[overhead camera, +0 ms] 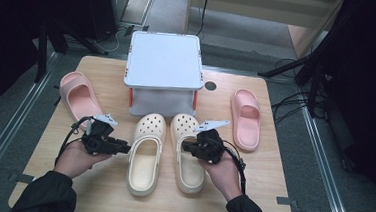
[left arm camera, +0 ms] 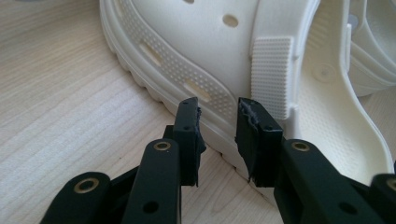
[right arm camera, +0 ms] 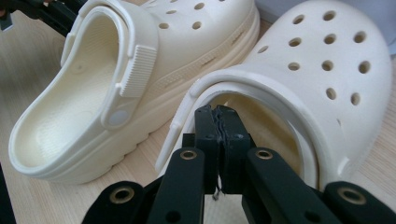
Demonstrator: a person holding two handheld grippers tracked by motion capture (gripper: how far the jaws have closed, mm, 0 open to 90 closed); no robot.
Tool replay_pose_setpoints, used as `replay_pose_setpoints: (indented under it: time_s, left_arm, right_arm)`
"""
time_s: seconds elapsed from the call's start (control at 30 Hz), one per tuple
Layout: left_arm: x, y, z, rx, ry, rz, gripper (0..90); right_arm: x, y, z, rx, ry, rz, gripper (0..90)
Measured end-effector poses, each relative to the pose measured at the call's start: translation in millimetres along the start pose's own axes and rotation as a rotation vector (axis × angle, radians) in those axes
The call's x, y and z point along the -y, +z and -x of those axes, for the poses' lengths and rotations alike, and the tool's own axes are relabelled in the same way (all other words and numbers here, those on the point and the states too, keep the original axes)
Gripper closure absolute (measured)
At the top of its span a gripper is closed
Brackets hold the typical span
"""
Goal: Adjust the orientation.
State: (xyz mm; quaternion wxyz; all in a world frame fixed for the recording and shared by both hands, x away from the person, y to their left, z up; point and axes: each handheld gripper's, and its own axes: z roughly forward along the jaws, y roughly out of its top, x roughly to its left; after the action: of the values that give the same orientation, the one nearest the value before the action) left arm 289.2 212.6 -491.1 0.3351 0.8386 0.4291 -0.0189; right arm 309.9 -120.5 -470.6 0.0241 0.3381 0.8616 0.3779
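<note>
light wood table (overhead camera: 249, 200) on grey floor, dark surrounds. cream clogs side by side mid-table: left gripper (left arm camera: 218, 122) jaws narrowly apart at left clog (overhead camera: 146, 150) sole edge, unclear if touching; right gripper (right arm camera: 219, 122) jaws closed at right clog (overhead camera: 188, 151) strap; its heel hidden.

A light wooden table (overhead camera: 265, 191) stands on grey floor (overhead camera: 330, 196); dark stands (overhead camera: 304, 69) and cables (overhead camera: 289, 103) flank it.

In the left gripper view the left clog (left arm camera: 261, 70) runs off the top and right edges beyond the jaws — toe and heel are both cut. In the right gripper view the right clog (right arm camera: 317, 70) hides its footbed behind the closed jaws, and its heel is cropped.
</note>
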Motion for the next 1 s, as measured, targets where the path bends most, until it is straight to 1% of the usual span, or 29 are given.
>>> replay_pose_setpoints:
  time_s: [0.1, 0.17, 0.23, 0.27, 0.3, 0.33, 0.43, 0.53, 0.57, 0.63, 0.7, 0.73, 0.8, 0.9, 0.93, 1.0]
  left_arm:
    - [0.0, 5.6, 3.0, -0.003, 0.012, -0.02, 71.0]
    - [-0.6, 7.0, 4.4, 0.01, 0.026, -0.025, 71.1]
    - [-0.8, 8.1, 6.4, 0.018, 0.031, -0.029, 70.9]
    - [-0.9, 9.0, 7.7, 0.02, 0.03, -0.025, 70.8]
    - [-1.2, 9.4, 8.3, 0.017, 0.041, -0.027, 70.8]
    - [-1.6, 9.9, 9.0, 0.017, 0.043, -0.027, 70.7]
    - [-2.5, 11.6, 10.2, 0.022, 0.043, -0.024, 70.7]
    - [-3.7, 13.3, 12.2, 0.026, 0.05, -0.026, 70.8]
    - [-4.2, 14.4, 13.2, 0.033, 0.05, -0.024, 70.8]
    - [-4.2, 16.5, 14.7, 0.045, 0.047, -0.021, 70.7]
    - [-5.0, 17.3, 14.7, 0.039, 0.039, -0.012, 71.2]
    - [-5.4, 17.6, 14.0, 0.047, 0.03, -0.011, 70.6]
    - [-6.1, 16.9, 12.2, 0.044, 0.025, -0.011, 69.2]
    - [-6.7, 11.4, 9.3, 0.047, 0.018, 0.019, 68.4]
    - [-6.6, 9.5, 9.2, 0.049, 0.008, 0.033, 68.3]
    - [-6.8, 5.6, 8.7, 0.052, 0.001, 0.048, 68.2]
  right_arm:
    - [0.4, 3.9, -1.9, -0.009, 0.004, -0.004, 88.6]
    - [0.8, 6.1, -2.6, -0.012, 0.002, -0.005, 88.5]
    - [1.0, 7.6, -3.3, -0.015, 0.001, -0.005, 88.4]
    - [1.0, 8.0, -3.3, -0.018, 0.0, -0.002, 88.5]
    - [1.0, 8.3, -3.5, -0.022, 0.003, -0.001, 88.5]
    - [1.0, 8.8, -3.5, -0.025, 0.005, 0.0, 88.5]
    - [1.3, 9.9, -3.3, -0.037, 0.011, 0.006, 88.4]
    - [1.6, 11.0, -3.6, -0.038, 0.005, 0.01, 88.4]
    - [1.8, 11.1, -3.5, -0.038, 0.002, 0.012, 88.4]
    - [2.1, 11.4, -3.7, -0.04, 0.001, 0.015, 88.4]
    - [2.5, 11.5, -3.6, -0.042, 0.008, 0.016, 88.4]
    - [2.7, 11.5, -3.4, -0.044, 0.011, 0.017, 88.2]
    - [3.2, 11.3, -2.6, -0.035, 0.007, 0.017, 86.8]
    - [4.6, 9.6, -1.5, -0.035, 0.015, 0.021, 85.1]
    - [5.2, 8.8, -1.1, -0.039, 0.014, 0.028, 84.1]
    - [6.5, 6.4, -0.7, -0.045, 0.017, 0.037, 80.5]
